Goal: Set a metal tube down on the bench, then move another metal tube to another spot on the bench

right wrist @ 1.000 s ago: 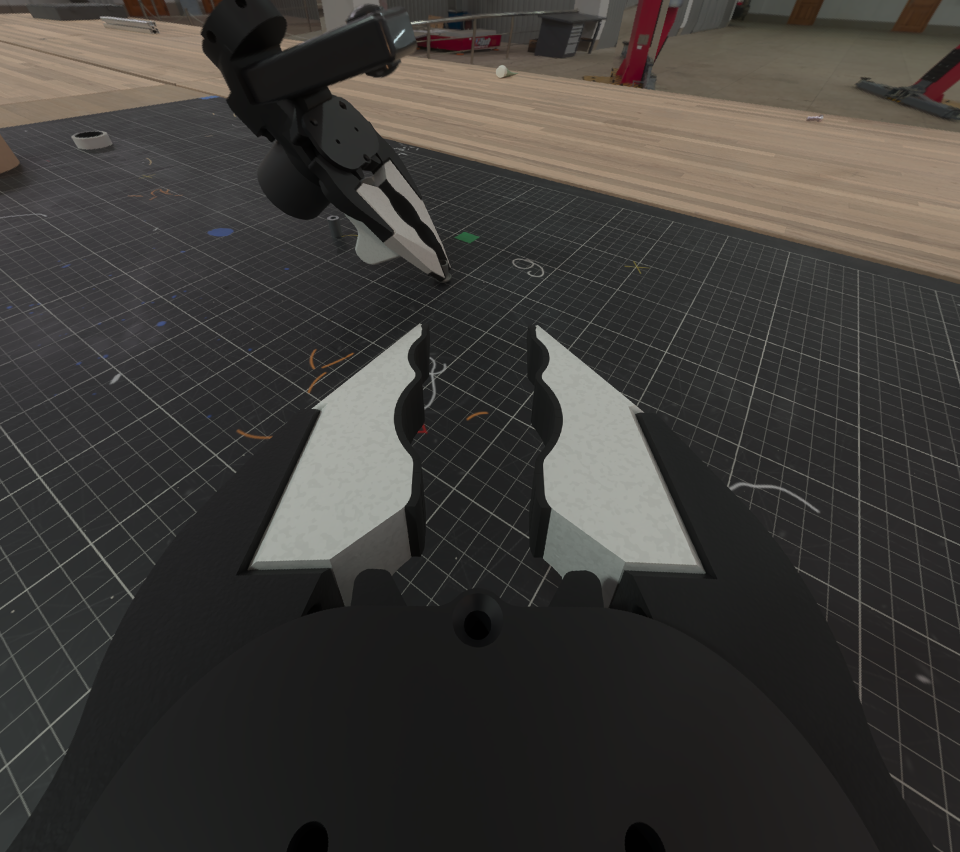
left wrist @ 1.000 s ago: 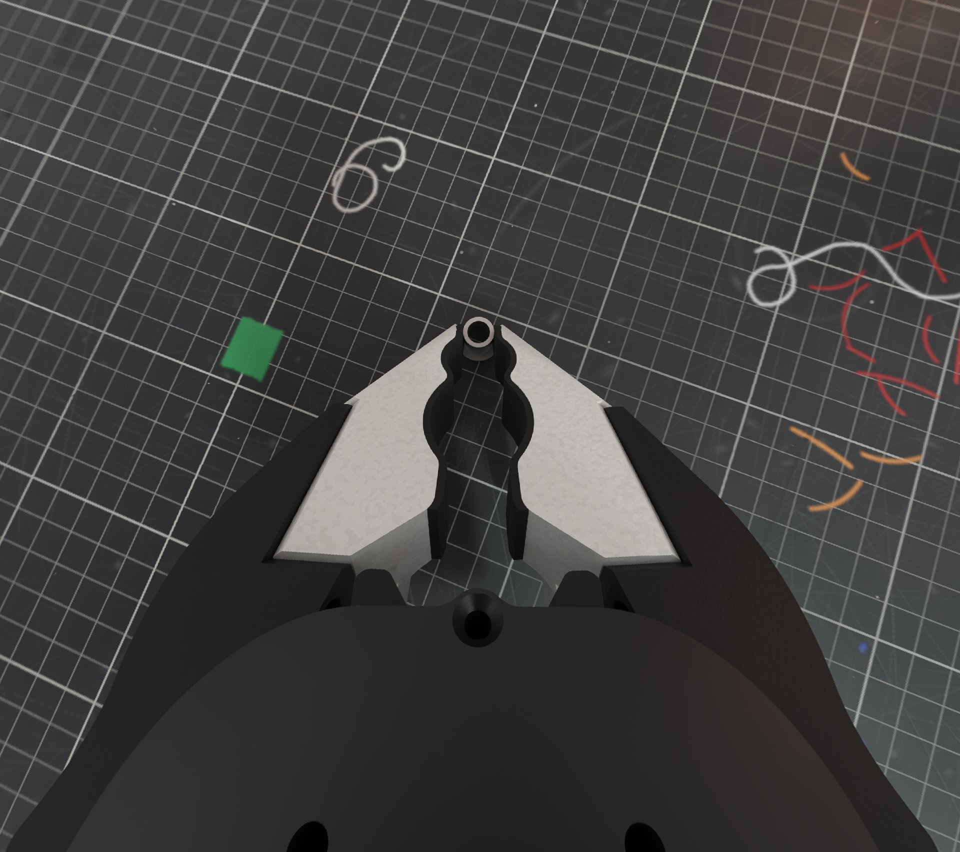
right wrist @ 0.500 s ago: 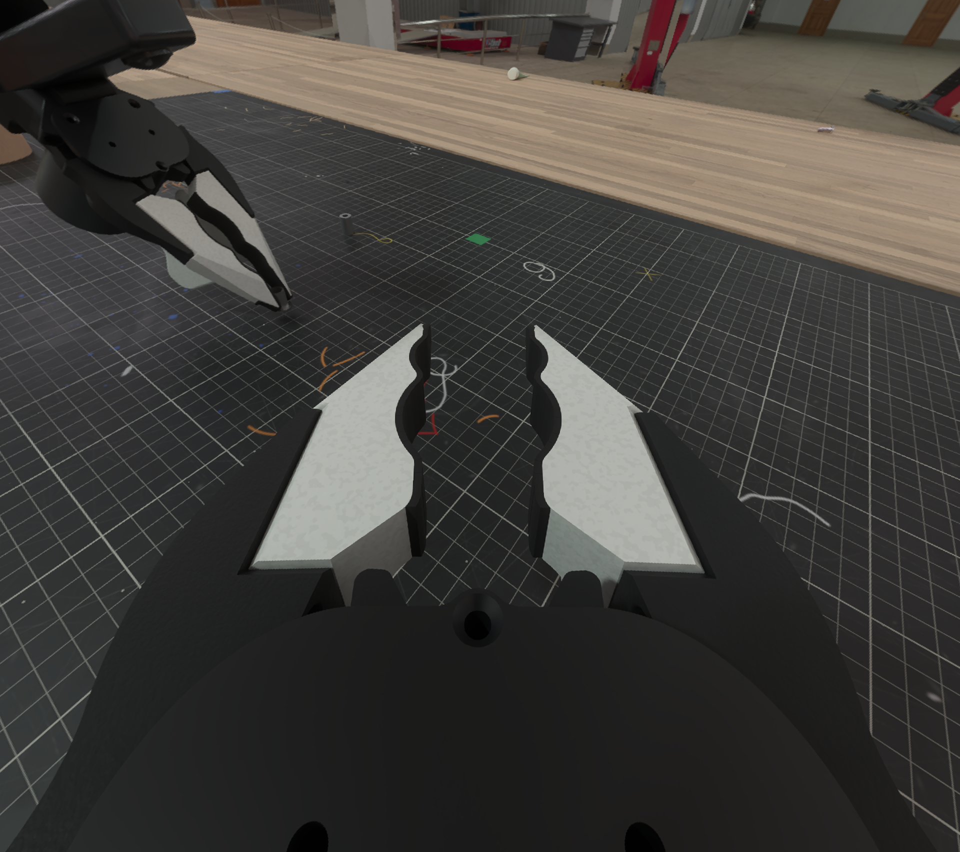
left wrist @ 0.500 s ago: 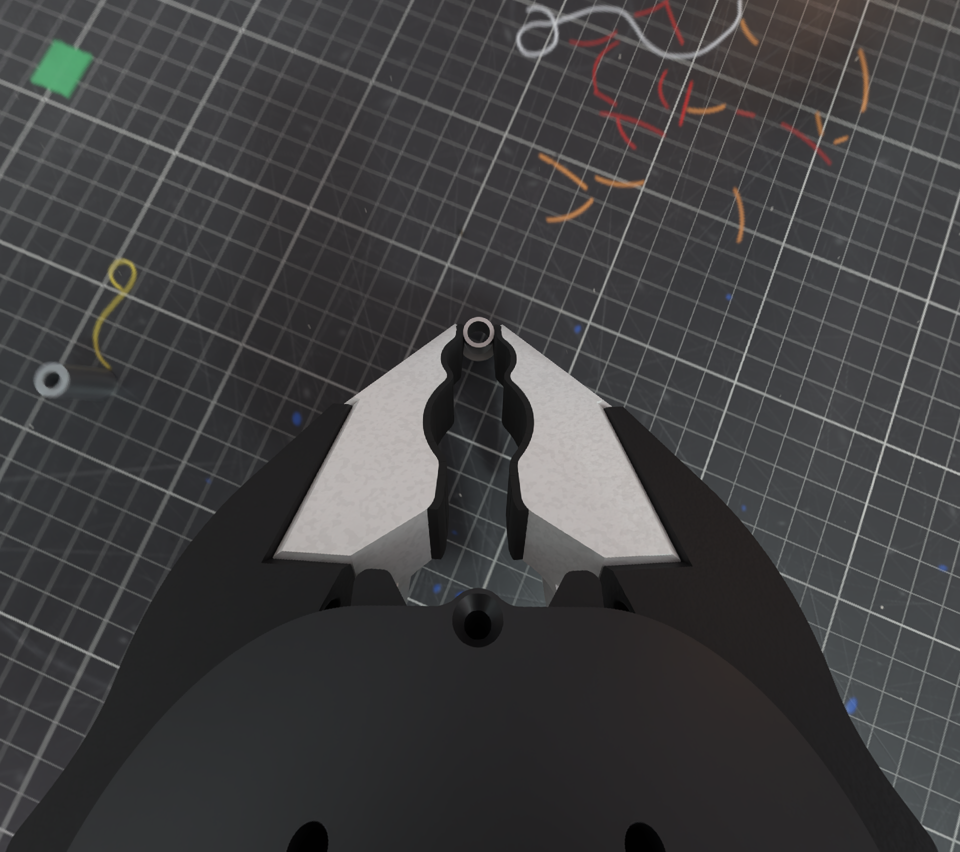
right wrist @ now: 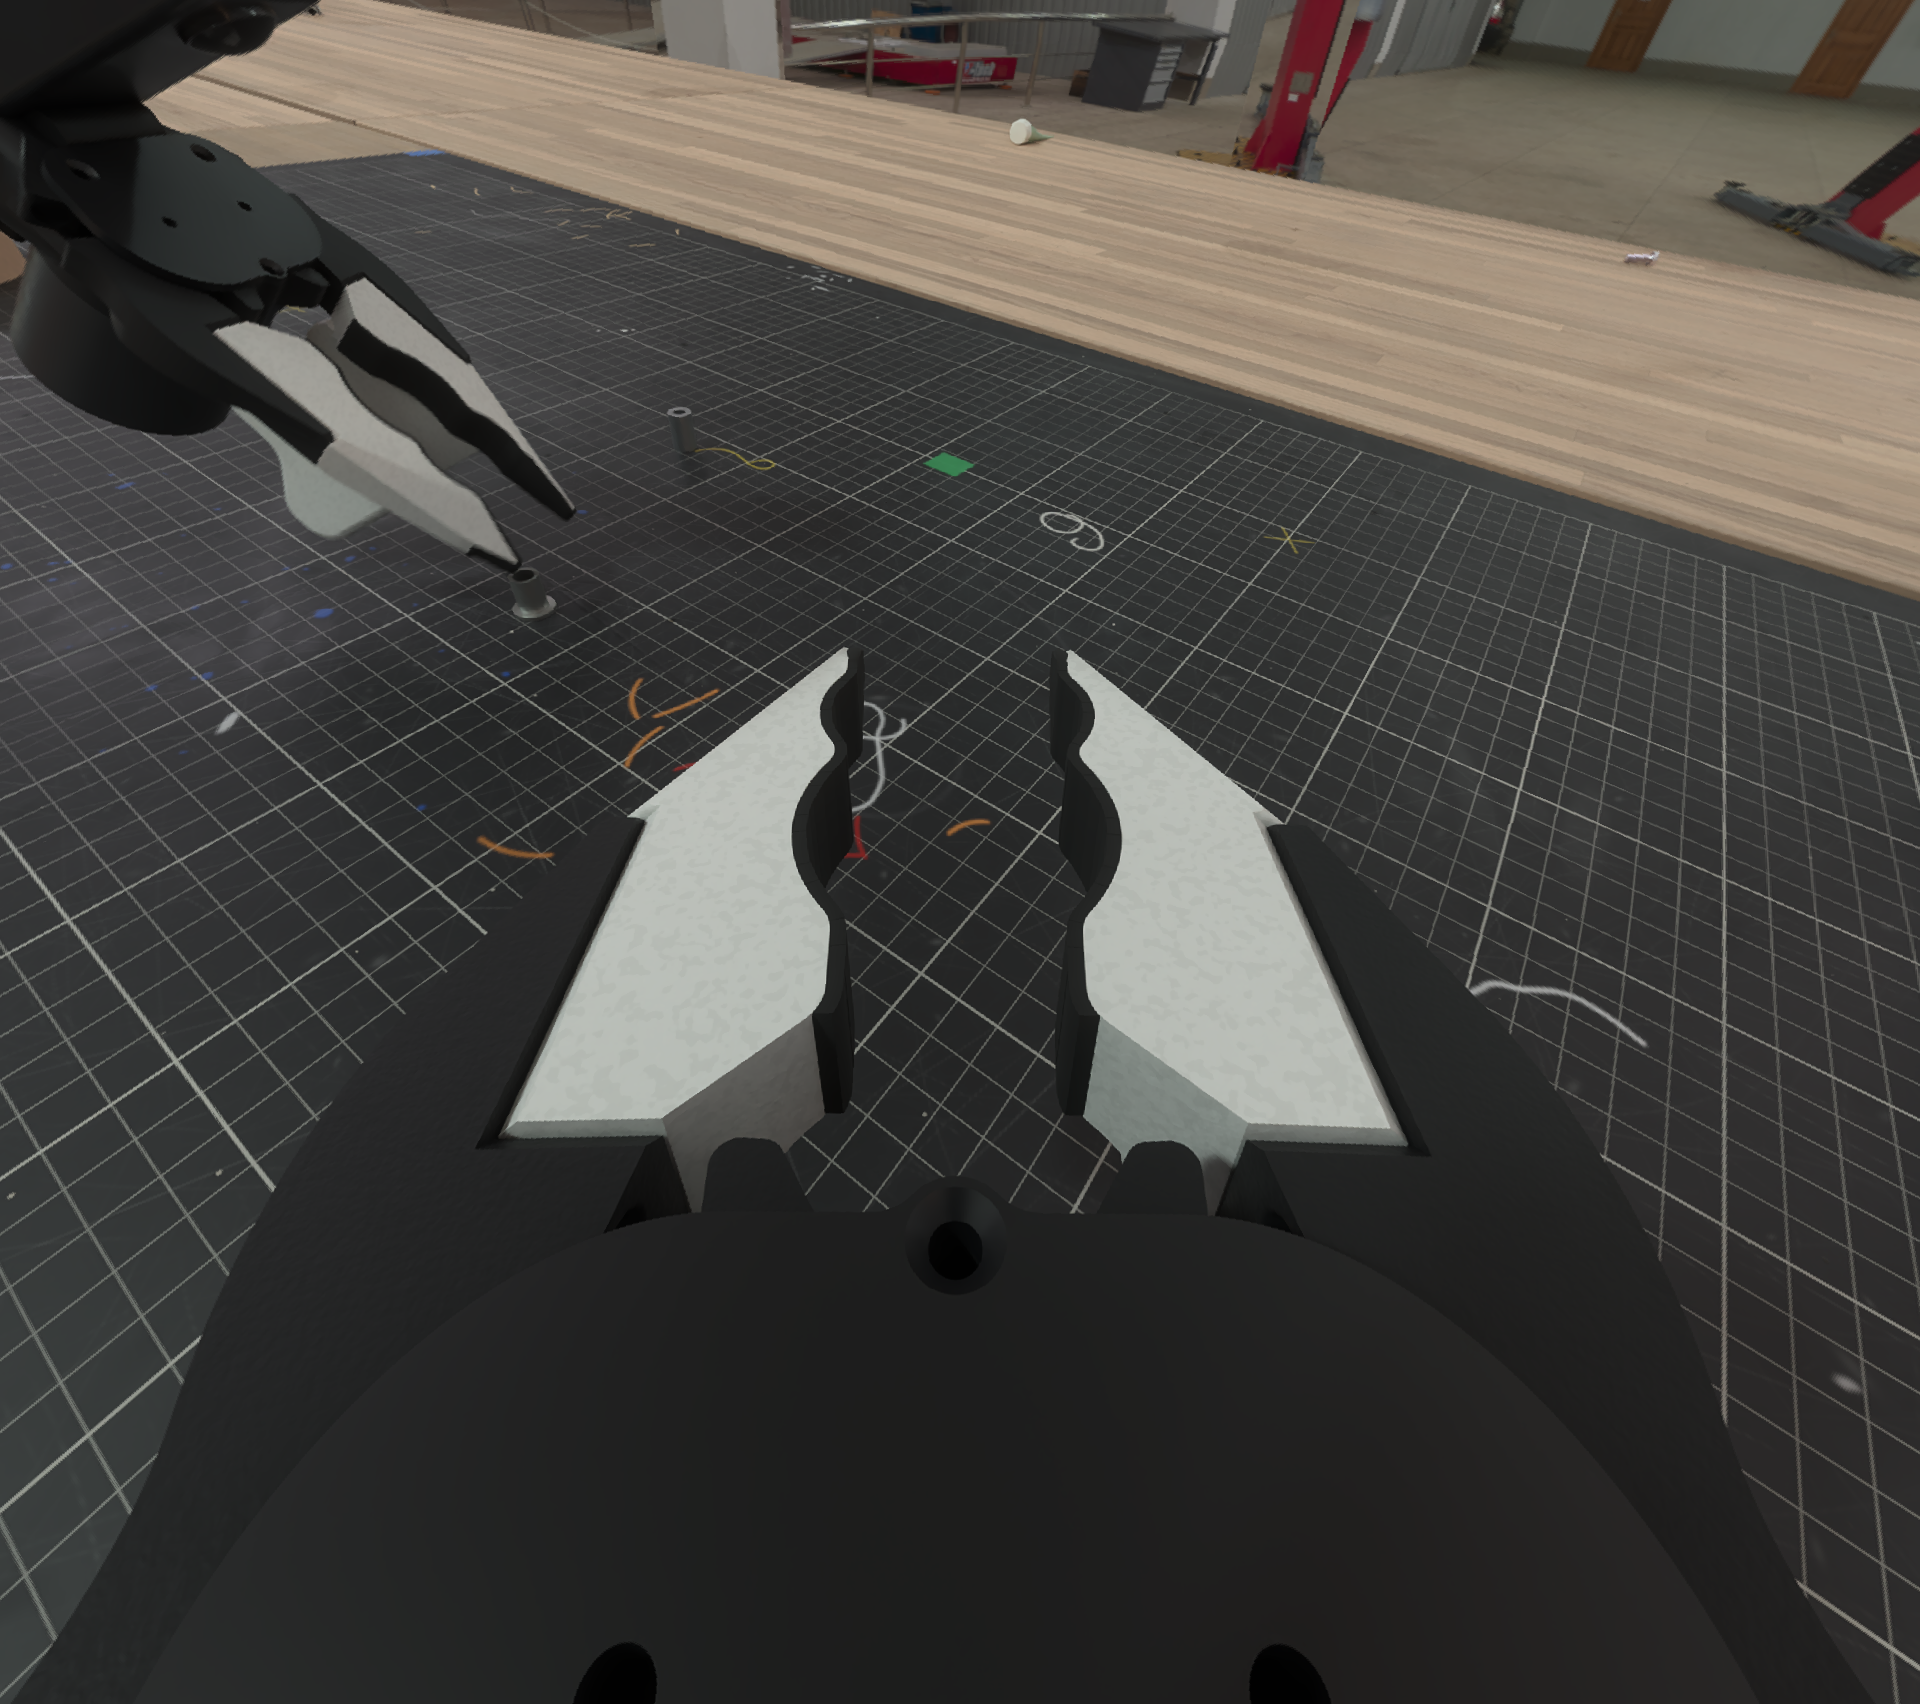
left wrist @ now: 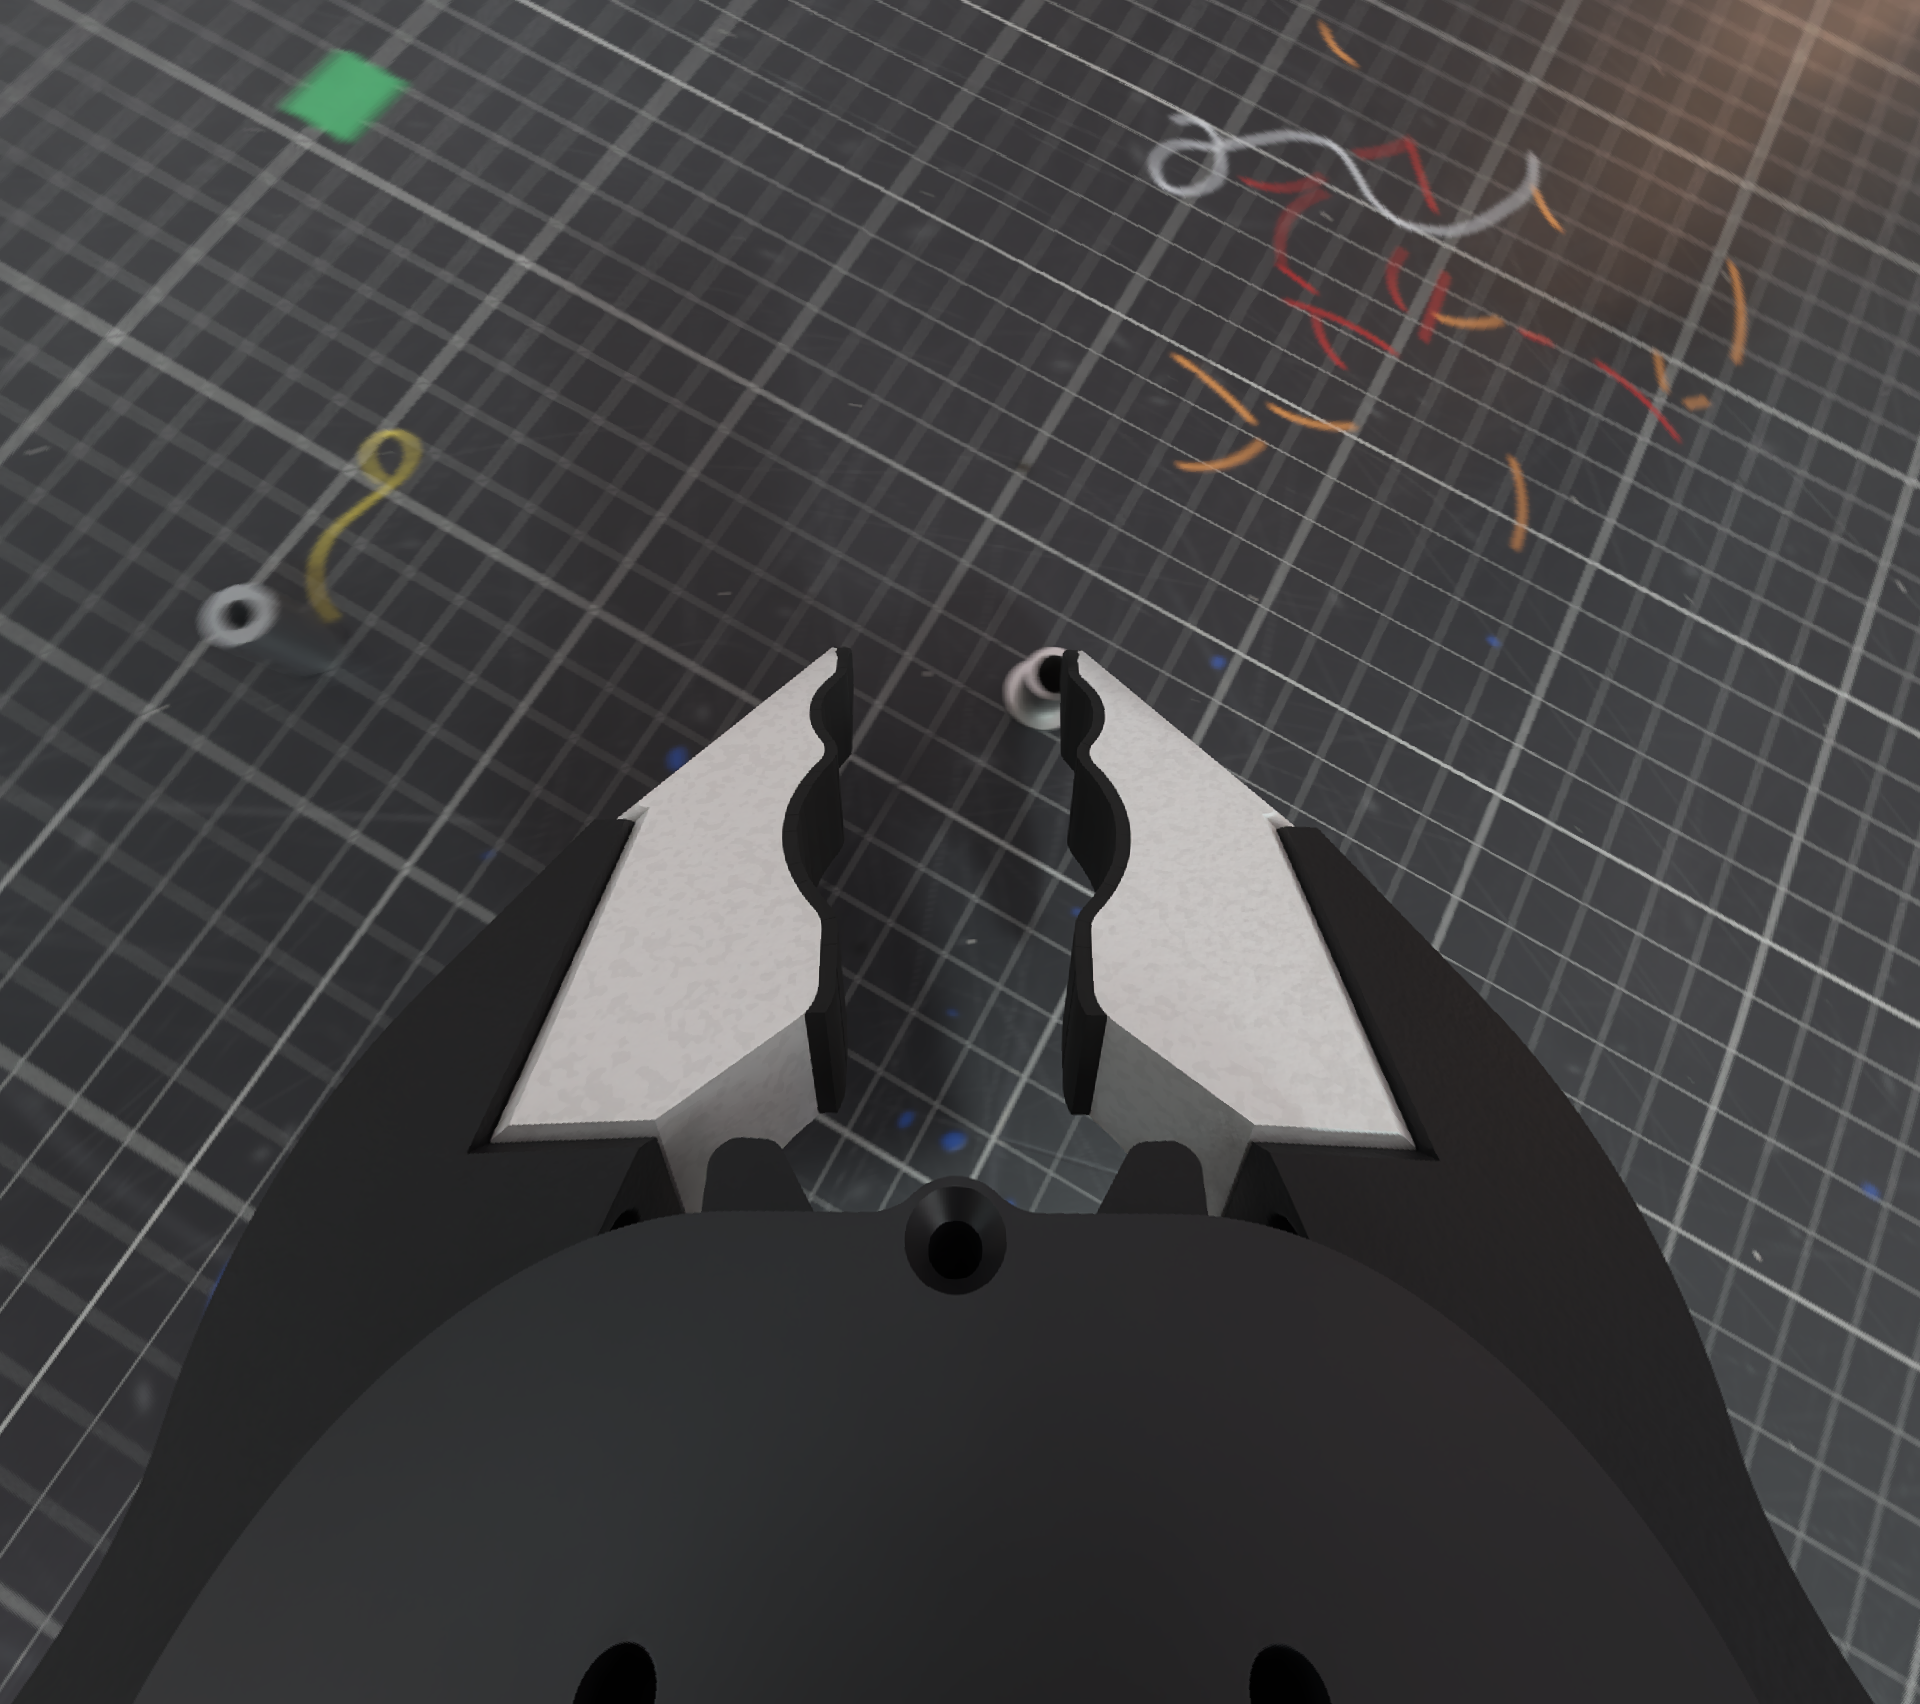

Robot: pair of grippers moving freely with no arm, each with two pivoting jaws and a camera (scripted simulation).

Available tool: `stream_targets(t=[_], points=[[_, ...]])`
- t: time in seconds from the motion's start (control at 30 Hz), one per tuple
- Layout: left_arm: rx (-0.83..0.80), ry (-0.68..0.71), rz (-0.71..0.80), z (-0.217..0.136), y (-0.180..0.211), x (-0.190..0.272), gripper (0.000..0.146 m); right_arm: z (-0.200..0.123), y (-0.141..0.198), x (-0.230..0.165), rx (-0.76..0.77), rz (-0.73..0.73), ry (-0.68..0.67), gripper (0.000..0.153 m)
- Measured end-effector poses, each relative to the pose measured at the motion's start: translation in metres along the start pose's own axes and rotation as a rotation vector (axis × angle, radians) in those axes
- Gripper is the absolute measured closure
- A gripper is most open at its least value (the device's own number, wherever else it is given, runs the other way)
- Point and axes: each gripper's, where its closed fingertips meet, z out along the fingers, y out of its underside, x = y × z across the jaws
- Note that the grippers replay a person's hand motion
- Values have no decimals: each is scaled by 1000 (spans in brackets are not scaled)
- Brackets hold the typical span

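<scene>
**Tube down, left gripper parted**

While it tilts steeply down over the dark gridded worktop (left wrist: 727,324), the left gripper (left wrist: 956,667) has its jaws spread apart with nothing between them. Half a second ago they were clamped on a small flanged metal tube (right wrist: 531,592); now that tube stands upright on the worktop, just below and beside the left gripper's right fingertip (left wrist: 1070,667). Whether it touches the fingertip is hard to tell, since the left wrist view is blurred there. A second metal tube (right wrist: 680,428) stands upright farther off, beside a yellow squiggle (right wrist: 740,459) and left of a green square (right wrist: 948,465). The right gripper (right wrist: 956,667) hovers level above red and orange scribbles (right wrist: 665,709), jaws apart and empty, much as before.
</scene>
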Motion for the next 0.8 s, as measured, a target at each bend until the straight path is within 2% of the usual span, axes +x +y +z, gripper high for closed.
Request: stream_targets(t=[0.2, 0.33, 0.5, 0.7, 0.77, 0.8], points=[[131, -213, -180, -18, -5, -59, 106, -1, -1, 0, 6, 9, -9, 117], [137, -351, -260, -20, 1, -102, 106, -1, -2, -2, 8, 9, -16, 117], [94, -386, -276, -7, 1, -132, 106, -2, -2, -2, 8, 0, -16, 117], [74, -375, -229, 5, -5, -138, 106, -3, -4, 0, 16, 4, -12, 117], [43, -376, -218, 8, -4, -140, 109, -3, -3, 0, 12, 3, -15, 117], [28, -368, -214, 11, -3, -139, 116, -3, -3, -1, 11, 0, -14, 117]])
